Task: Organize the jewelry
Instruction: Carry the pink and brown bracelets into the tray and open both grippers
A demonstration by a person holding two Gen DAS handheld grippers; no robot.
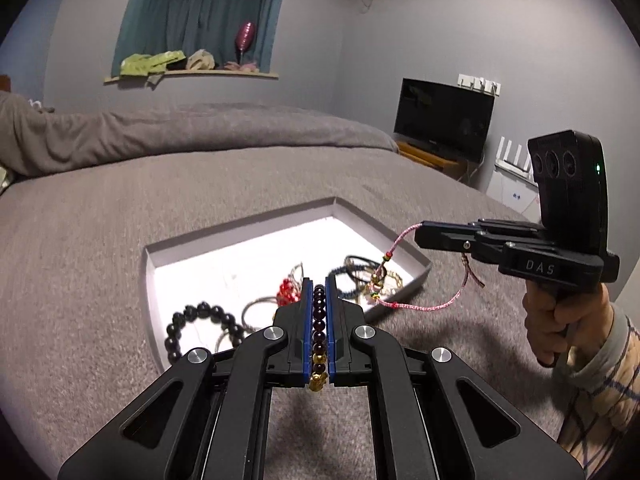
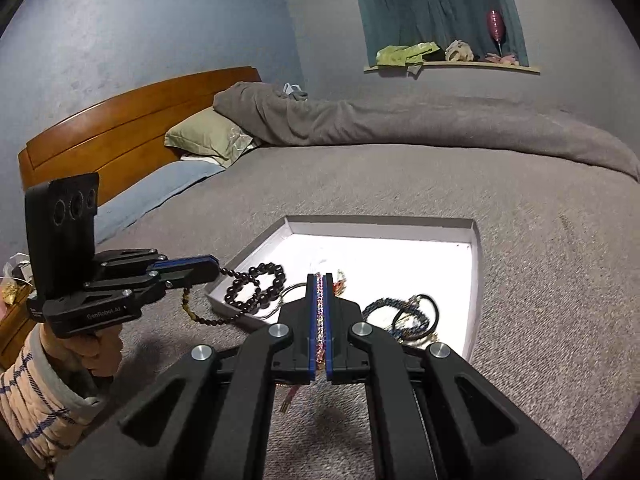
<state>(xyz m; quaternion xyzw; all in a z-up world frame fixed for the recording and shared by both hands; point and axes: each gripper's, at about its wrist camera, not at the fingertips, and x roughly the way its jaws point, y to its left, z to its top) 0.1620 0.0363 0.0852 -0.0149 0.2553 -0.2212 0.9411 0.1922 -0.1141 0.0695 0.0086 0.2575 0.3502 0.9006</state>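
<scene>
Your left tongs (image 1: 319, 284) are pressed together on a dark beaded bracelet (image 1: 319, 320), its beads lined up lengthwise between the blue pads with a gold charm at the near end; in the right wrist view the rest of that strand droops below the tongs, over the near left corner of the white tray (image 1: 248, 236). Your right tongs (image 2: 319, 278) are pinching a pink braided cord bracelet (image 2: 319, 320) the same way, along the fingers; from the left wrist view its loop sags from the tips down to the tray's near right rim and the bed (image 1: 100, 240).

Both held pieces lie beside the tray, not in it. Ahead of and below each pair of tongs, inside it, are a black bead bracelet (image 1: 200, 314), a red piece (image 1: 286, 290) and a tangle of dark cords (image 2: 412, 314). Likely each strand needs carrying forward over open tray floor; the right tongs look nearer the bare far side.
</scene>
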